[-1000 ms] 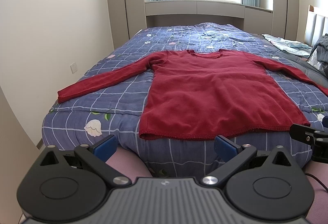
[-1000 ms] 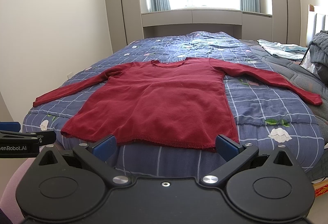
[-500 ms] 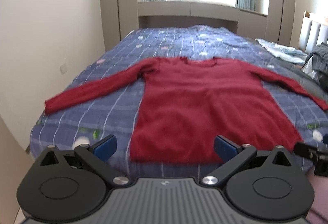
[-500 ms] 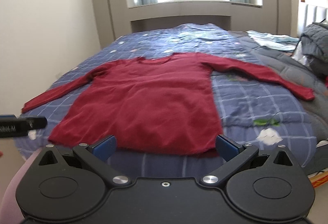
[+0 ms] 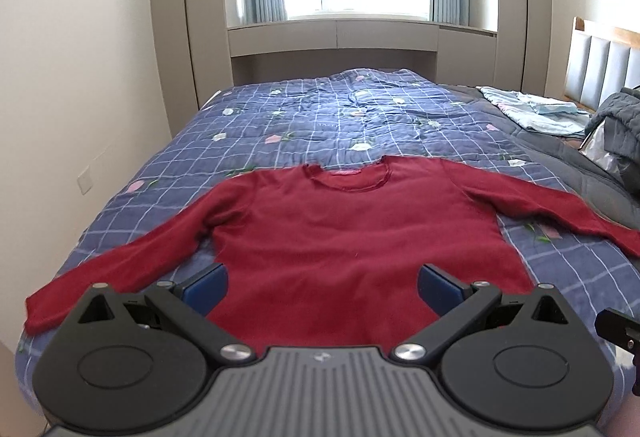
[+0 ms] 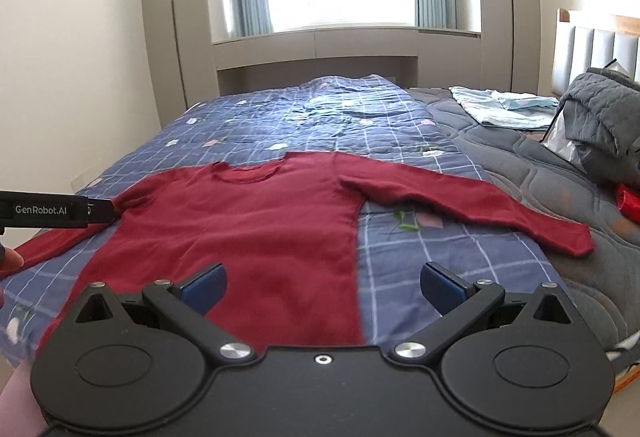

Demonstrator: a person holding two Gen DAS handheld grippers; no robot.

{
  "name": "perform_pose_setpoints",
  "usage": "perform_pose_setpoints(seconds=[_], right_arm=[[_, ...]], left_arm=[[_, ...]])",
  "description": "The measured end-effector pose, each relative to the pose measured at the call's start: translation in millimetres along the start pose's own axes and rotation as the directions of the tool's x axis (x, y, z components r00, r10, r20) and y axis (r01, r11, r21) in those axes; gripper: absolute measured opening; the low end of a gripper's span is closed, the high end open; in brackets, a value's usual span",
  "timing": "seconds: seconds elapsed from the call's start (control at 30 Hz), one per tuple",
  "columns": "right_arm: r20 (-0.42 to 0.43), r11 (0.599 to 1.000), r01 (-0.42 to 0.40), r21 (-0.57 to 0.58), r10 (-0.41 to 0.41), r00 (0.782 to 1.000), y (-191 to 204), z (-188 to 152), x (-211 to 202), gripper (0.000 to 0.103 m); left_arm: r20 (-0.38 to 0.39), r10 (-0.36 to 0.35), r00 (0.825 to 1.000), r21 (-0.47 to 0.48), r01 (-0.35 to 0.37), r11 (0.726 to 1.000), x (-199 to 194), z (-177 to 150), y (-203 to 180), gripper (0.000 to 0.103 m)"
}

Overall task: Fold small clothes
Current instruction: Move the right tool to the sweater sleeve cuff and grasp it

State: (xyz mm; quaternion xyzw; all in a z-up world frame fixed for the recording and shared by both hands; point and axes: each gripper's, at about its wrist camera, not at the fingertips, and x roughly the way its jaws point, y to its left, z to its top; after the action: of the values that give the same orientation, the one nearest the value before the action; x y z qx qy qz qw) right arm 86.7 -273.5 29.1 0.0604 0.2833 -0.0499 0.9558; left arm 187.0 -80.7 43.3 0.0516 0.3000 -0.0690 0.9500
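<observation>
Red and soft, the long-sleeved knit sweater point(image 5: 352, 237) lies flat on the blue checked quilt bed point(image 5: 304, 125), and both tongs, left tongs point(image 5: 322, 287) and right tongs point(image 6: 322, 287), spread wide and empty, have come closer above it, ready to fold.

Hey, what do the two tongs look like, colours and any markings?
Both the left tongs and the right tongs are black with blue pads and silver pivot screws. The left body is ribbed grey; white GenRobot.AI lettering marks its side.
</observation>
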Motion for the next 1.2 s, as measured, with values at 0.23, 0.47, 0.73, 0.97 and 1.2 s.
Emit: perform_pose_setpoints(seconds=[0.23, 0.47, 0.73, 0.97, 1.2], right_arm=[[-0.054, 0.996, 0.084, 0.019, -0.083, 0.995, -44.0, 11.0, 70.1, 0.103], [-0.063, 0.953, 0.233, 0.194, -0.225, 0.972, -133.2, 6.7, 119.6, 0.103], [-0.063, 0.795, 0.314, 0.519, -0.331, 0.941, -246.6, -9.1, 141.8, 0.102], [-0.131, 0.698, 0.383, 0.605, -0.387, 0.913, -293.6, -14.7, 165.2, 0.092], [-0.167, 0.566, 0.45, 0.691, -0.481, 0.861, -327.4, -9.7, 172.4, 0.059]], left_arm=[[-0.056, -0.016, 0.998, 0.0, 0.016, 1.0, 69.0, 21.4, -26.0, 0.103], [-0.112, -0.009, 0.994, 0.005, 0.009, 1.0, 127.4, 22.7, -52.3, 0.103], [-0.129, -0.056, 0.99, -0.066, 0.048, 0.997, 169.8, 11.6, -77.6, 0.103], [-0.161, -0.052, 0.986, 0.011, 0.054, 0.998, 182.7, -0.5, -95.0, 0.103], [-0.154, -0.037, 0.987, 0.054, 0.046, 0.997, 169.1, 5.0, -89.6, 0.103]])
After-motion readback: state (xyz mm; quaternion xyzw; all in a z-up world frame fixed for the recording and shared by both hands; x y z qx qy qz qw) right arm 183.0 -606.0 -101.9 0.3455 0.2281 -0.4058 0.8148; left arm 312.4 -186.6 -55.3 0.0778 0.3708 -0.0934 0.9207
